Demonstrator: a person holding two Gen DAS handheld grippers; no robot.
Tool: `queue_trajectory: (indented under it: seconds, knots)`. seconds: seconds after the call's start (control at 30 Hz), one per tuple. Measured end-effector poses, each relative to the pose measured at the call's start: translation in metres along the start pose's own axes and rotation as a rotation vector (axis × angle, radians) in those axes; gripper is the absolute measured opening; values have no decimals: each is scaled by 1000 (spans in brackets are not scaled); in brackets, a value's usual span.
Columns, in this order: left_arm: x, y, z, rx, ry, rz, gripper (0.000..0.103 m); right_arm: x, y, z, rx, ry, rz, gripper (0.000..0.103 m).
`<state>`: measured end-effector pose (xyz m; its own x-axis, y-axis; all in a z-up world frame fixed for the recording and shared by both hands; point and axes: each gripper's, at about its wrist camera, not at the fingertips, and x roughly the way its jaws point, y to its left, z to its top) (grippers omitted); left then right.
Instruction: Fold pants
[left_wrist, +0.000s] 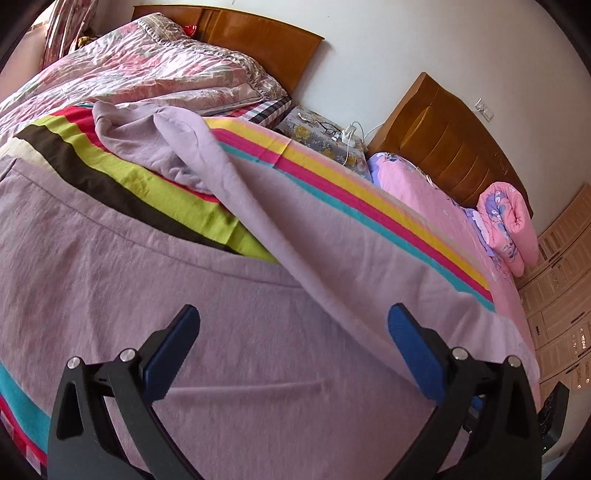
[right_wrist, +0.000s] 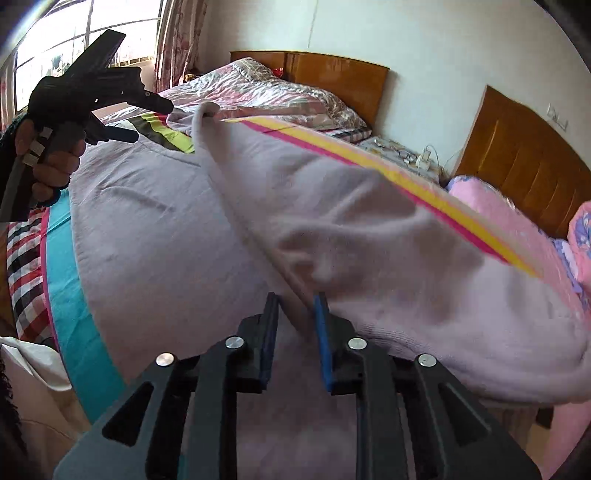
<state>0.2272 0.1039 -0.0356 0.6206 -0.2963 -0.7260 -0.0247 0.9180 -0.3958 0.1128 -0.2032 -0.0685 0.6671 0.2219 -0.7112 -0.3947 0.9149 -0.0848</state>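
The lilac pants (left_wrist: 258, 350) lie spread on a striped blanket (left_wrist: 159, 192) on the bed. My left gripper (left_wrist: 293, 317) is open and empty, hovering just above the flat part of the pants; it also shows at the upper left of the right wrist view (right_wrist: 147, 118). My right gripper (right_wrist: 297, 301) is shut on a raised fold of the pants (right_wrist: 332, 236) near the waistband and holds that half lifted off the bed. The lifted leg runs back toward the far end (left_wrist: 192, 147), where it lies bunched.
A floral quilt (left_wrist: 147, 70) is heaped at the head of the bed by a wooden headboard (left_wrist: 258, 40). A second bed with a pink sheet (left_wrist: 436, 199) and a rolled pink quilt (left_wrist: 509, 229) lies to the right. A nightstand with cables (left_wrist: 325, 133) stands between them.
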Motion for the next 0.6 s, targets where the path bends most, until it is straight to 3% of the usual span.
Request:
queue_trajectory:
  seconds: [0.1,0.2,0.27,0.33,0.43,0.47,0.5,0.57,0.6]
  knots:
    - [3,15,-24,9,34,28,102,-18,-19,-35,305,-24,83,70]
    - [1,26,-37,0,41,12,102,-53,-43,-62,578,-143,98,72]
    - [5,22,-43,27,46,73,102,-59,-60,-67,699,-140,57,72]
    - [9,2,-49,130,37,167,102,-57,-57,-47,651,-57,-78,72]
    - [1,-42,-62,344,-127,509,102,-51,-27,-4,486,36,-280,76]
    - [-3,-56,-66,408,-171,558,102,-48,-18,7,437,48,-326,76]
    - [-7,-63,-69,439,-180,555,102,-49,-12,13,424,39,-347,76]
    - [-16,-65,-68,411,-148,440,102,-52,-9,15,463,26,-281,76]
    - [-18,-63,-67,393,-140,423,102,-53,-10,13,472,27,-274,76]
